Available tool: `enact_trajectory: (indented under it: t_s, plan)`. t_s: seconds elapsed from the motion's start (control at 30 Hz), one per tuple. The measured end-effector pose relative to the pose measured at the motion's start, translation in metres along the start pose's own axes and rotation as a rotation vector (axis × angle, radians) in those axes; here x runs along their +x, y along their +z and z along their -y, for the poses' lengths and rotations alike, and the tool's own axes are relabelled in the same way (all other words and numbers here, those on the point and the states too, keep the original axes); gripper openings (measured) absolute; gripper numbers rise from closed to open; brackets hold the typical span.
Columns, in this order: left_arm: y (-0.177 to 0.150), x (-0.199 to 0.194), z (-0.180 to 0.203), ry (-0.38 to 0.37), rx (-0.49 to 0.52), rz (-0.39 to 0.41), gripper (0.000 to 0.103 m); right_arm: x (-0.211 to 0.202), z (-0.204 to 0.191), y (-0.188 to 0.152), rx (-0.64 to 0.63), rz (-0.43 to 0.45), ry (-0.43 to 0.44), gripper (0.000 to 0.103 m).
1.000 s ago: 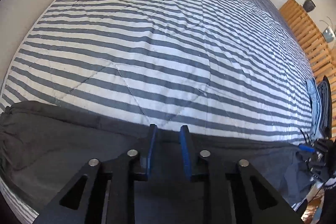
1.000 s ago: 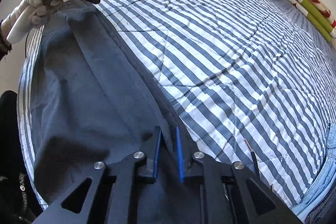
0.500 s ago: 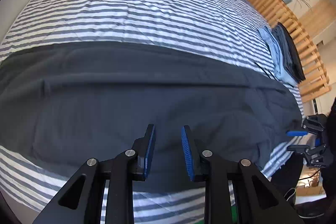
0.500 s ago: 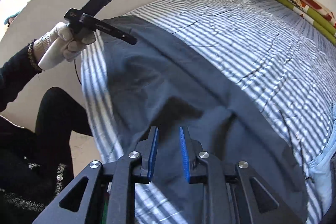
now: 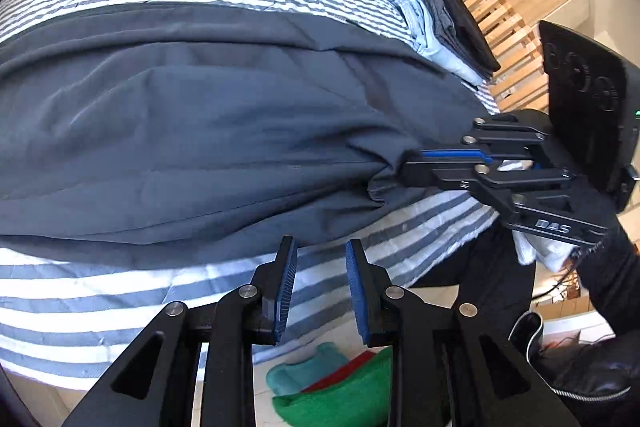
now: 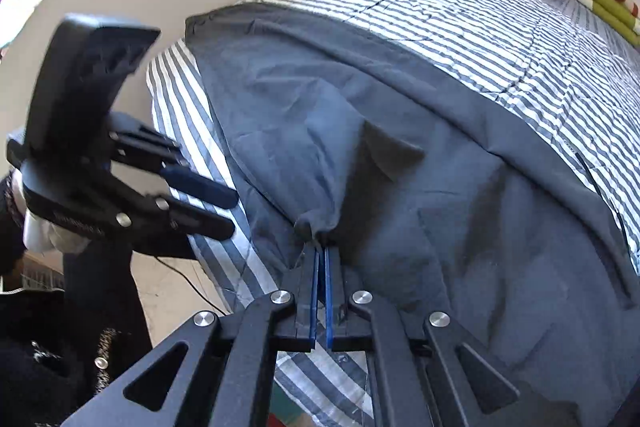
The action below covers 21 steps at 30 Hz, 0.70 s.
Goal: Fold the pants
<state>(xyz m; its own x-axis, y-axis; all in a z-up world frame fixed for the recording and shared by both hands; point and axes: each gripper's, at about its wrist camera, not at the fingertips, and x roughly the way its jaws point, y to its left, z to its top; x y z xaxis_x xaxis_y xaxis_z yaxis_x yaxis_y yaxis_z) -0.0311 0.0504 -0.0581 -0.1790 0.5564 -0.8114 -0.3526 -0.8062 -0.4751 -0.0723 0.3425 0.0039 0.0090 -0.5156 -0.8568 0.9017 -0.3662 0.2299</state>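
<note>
your right gripper (image 6: 322, 255) just closed, pinching the dark pants (image 5: 192, 115) at their edge, your left gripper (image 5: 320, 267) spread over the striped bedspread (image 5: 120, 291), holding nothing

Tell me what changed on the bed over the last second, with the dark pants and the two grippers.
The right gripper has just closed its jaws on the near edge of the dark grey pants, bunching the cloth. The left gripper pulled back from the pants' far edge to the striped bedspread, open and empty. The pants remain spread across the bed, and the stack of folded clothes is unmoved.
</note>
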Motion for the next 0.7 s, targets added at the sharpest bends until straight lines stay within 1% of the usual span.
enact_trajectory:
  t_s: [0.1, 0.13, 0.23, 0.3, 0.37, 0.4, 0.47, 0.53, 0.6, 0.63, 0.7]
  plan:
    - [0.001, -0.008, 0.005, -0.049, -0.021, 0.047, 0.027, -0.020, 0.001, -0.001, 0.036, 0.045, 0.034, 0.002]
    - [0.002, -0.012, 0.006, -0.048, -0.015, 0.061, 0.027, -0.024, 0.001, -0.001, 0.037, 0.050, 0.032, 0.002]
    - [0.004, -0.020, 0.011, -0.015, 0.017, 0.085, 0.027, -0.025, -0.001, -0.005, 0.040, 0.048, 0.031, 0.002]
    - [0.008, -0.021, 0.010, -0.019, 0.025, 0.086, 0.027, -0.023, -0.001, -0.006, 0.052, 0.047, 0.040, 0.001]
    - [0.017, -0.015, 0.005, -0.044, 0.027, 0.073, 0.028, -0.025, -0.001, -0.005, 0.067, 0.051, 0.066, 0.001]
    - [0.019, -0.009, 0.003, -0.064, 0.028, 0.058, 0.030, -0.027, -0.001, -0.005, 0.071, 0.055, 0.078, 0.001]
    - [0.022, 0.007, 0.001, -0.087, 0.024, 0.026, 0.042, -0.033, 0.000, -0.007, 0.074, 0.069, 0.089, 0.001]
    - [0.022, 0.021, -0.001, -0.105, 0.008, 0.013, 0.043, -0.039, -0.002, -0.008, 0.074, 0.082, 0.110, 0.001]
    - [0.024, 0.031, -0.002, -0.147, -0.009, 0.008, 0.043, -0.045, -0.003, -0.011, 0.060, 0.076, 0.109, 0.002]
    - [0.025, 0.034, -0.001, -0.167, -0.011, 0.018, 0.043, -0.049, -0.002, -0.014, 0.062, 0.068, 0.108, 0.002]
    - [0.026, 0.036, 0.001, -0.216, -0.009, 0.045, 0.048, -0.063, 0.007, -0.021, 0.089, 0.077, 0.115, 0.003]
